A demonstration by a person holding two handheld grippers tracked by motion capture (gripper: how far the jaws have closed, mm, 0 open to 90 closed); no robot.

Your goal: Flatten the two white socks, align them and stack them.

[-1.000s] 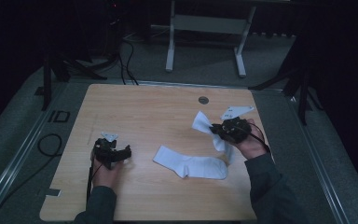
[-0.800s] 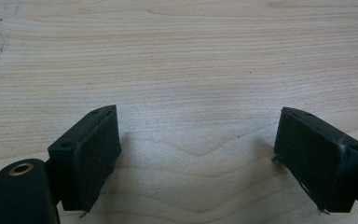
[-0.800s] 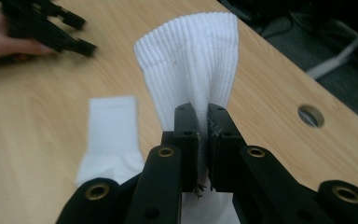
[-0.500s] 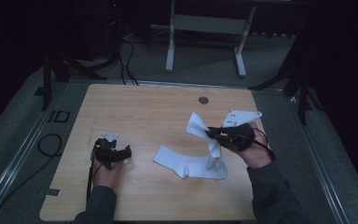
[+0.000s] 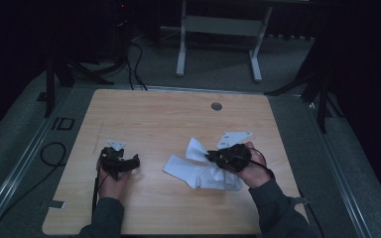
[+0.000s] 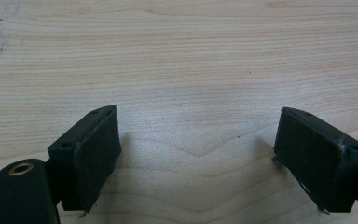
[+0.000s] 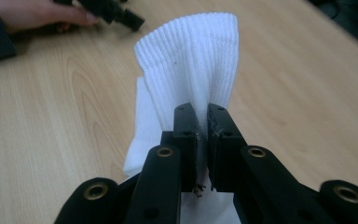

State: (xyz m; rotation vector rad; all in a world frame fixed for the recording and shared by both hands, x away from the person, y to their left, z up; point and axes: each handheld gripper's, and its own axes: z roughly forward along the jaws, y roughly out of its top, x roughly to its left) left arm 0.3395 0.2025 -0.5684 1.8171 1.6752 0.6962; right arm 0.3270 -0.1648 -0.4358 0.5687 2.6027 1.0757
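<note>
- Since the earlier frame, right gripper [image 5: 212,156] is carrying the sock's ribbed cuff leftward, back over the white sock [image 5: 201,173].
- Right jaws are pinching the cuff [image 7: 192,60] tight; the sock's remainder is lying on the wooden table [image 5: 158,114], centre-right.
- Left gripper [image 6: 198,158] is resting near the table's left edge, jaws spread over bare wood.
</note>
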